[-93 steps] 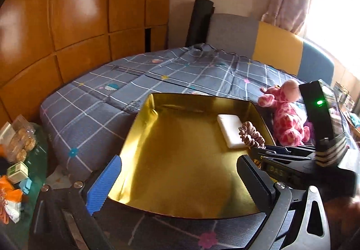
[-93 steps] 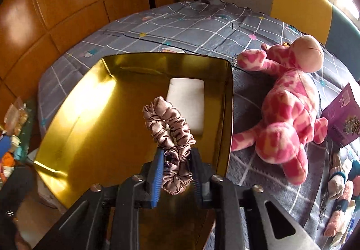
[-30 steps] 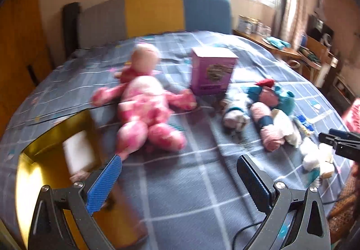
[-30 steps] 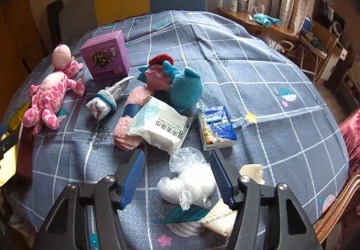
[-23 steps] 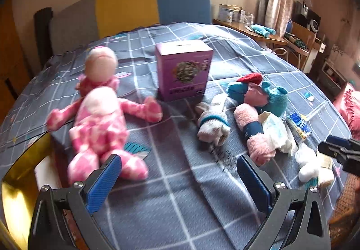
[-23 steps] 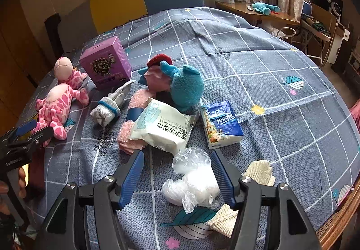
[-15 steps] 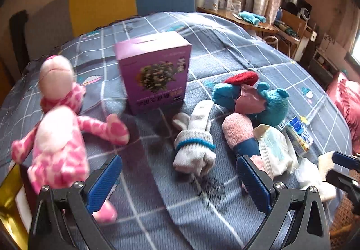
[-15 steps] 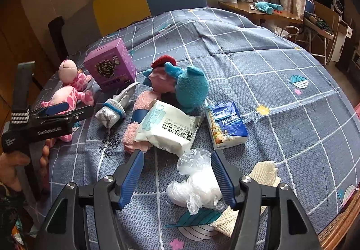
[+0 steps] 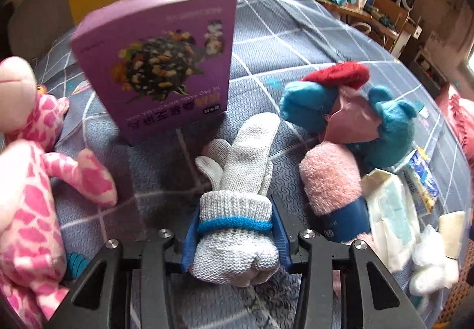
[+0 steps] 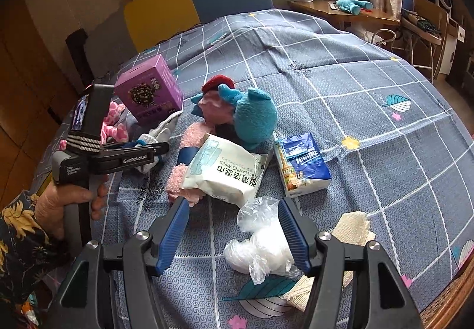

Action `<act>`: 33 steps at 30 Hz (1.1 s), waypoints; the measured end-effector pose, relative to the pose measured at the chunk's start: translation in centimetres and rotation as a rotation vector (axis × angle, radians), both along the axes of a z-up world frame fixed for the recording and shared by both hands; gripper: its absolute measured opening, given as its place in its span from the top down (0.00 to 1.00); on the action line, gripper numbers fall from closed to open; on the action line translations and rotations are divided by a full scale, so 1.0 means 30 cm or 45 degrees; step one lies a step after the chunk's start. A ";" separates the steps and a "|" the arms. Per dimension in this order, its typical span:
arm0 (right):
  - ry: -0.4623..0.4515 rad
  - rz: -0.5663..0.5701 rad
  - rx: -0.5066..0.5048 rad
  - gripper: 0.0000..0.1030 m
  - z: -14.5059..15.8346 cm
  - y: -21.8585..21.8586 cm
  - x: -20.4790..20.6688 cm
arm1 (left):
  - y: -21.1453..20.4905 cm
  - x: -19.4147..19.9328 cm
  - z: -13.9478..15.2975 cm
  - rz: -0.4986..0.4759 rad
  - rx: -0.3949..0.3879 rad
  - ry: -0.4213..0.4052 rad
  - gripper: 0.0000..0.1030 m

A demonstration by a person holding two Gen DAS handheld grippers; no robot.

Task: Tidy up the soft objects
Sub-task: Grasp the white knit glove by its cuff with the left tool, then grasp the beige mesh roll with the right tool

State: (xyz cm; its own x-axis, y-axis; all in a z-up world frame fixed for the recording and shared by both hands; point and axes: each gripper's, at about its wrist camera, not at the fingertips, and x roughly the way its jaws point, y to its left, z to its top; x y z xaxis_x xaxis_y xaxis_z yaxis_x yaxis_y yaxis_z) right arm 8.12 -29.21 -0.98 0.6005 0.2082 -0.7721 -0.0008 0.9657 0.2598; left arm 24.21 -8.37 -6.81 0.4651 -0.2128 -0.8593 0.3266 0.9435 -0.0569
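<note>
Left to right. Pink plush (image 9: 26,186) lies far left, clear of the grab. The purple box (image 9: 160,62) stands just beyond the mitten tips; it's rigid, so I'd leave it where it is.

Left gripper (image 9: 234,235): jaws closing on the cuff of the grey knit mittens (image 9: 237,195), blue pads already against both sides at the blue band. The bundle lies on the bedspread (image 10: 340,86), fingers pointing away toward the box. Let the jaws finish closing before lifting; knit compresses, so a half-squeeze will likely slip. Lift straight up, so the tips don't drag the box or the pink fuzzy roll (image 9: 331,175) just to the right.

Further right the blue plush (image 9: 391,124), wipes pack (image 10: 225,172) and tissue pack (image 10: 305,163) lie bunched together.

Right gripper (image 10: 234,235): jaws spread, pinching nothing. The clear plastic bag (image 10: 263,243) sits between the pads, nearer the right one, untouched. Centre it before squeezing.
</note>
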 end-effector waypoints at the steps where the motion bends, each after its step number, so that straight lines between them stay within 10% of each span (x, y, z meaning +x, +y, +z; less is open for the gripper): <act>1: 0.002 -0.005 0.000 0.38 0.000 -0.002 0.001 | 0.018 -0.026 0.022 0.006 -0.015 -0.024 0.58; 14: 0.162 -0.220 0.066 0.38 0.078 -0.212 -0.001 | 0.258 -0.420 0.120 0.096 -0.163 -0.047 0.57; 33: 0.817 -0.175 -0.188 0.45 -0.205 -0.183 0.046 | 0.373 -0.707 0.223 0.092 -0.337 -0.172 0.57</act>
State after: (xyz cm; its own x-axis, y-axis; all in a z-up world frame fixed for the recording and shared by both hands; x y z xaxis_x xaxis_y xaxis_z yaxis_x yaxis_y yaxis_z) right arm 9.50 -34.71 -7.13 0.0264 0.0278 -0.9993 0.2350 0.9714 0.0332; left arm 2.99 2.82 -0.12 0.5934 -0.3830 -0.7080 0.2801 0.9228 -0.2645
